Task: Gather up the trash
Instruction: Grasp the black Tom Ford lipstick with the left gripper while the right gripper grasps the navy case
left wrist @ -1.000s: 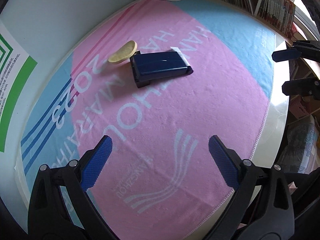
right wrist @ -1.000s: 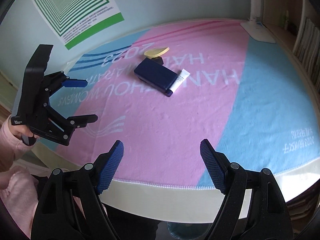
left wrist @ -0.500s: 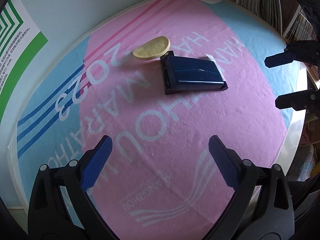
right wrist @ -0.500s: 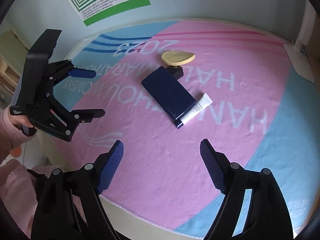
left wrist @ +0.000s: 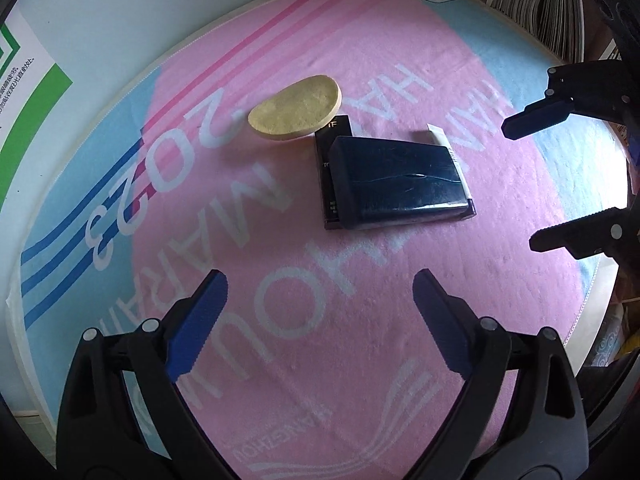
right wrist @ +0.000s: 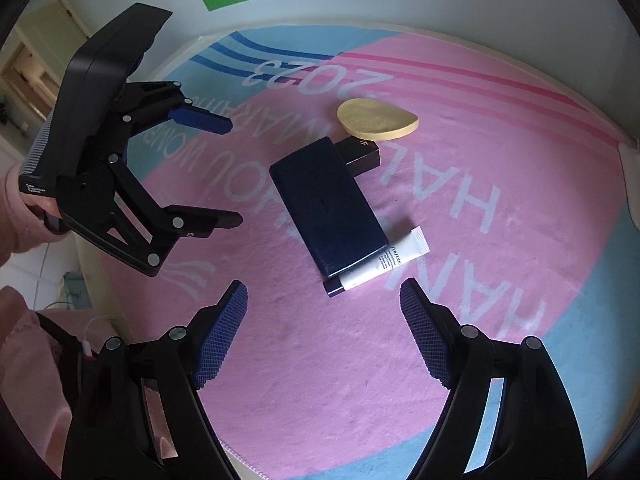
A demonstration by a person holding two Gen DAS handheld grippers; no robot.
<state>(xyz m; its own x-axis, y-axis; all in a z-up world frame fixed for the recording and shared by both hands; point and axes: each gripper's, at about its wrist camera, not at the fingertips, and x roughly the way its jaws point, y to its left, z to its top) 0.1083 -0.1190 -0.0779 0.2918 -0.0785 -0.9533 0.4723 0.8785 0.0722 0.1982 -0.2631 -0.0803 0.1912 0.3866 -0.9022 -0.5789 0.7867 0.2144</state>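
Soft, even daylight fills both views, with a cool bluish cast. Shadows are faint: a short, diffuse one lies under the yellow sponge (left wrist: pixel 297 108) and beside the dark blue case (left wrist: pixel 398 181), whose top shows a dull sheen. Fisheye bending curves the table (right wrist: pixel 631 184) rim strongly, corners go black, and far edges soften.

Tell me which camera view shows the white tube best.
The right wrist view. There the white tube lies almost fully exposed beside the dark blue case, with its cap and printed label showing. In the left wrist view the case hides nearly all of it; only the crimped end pokes out behind.
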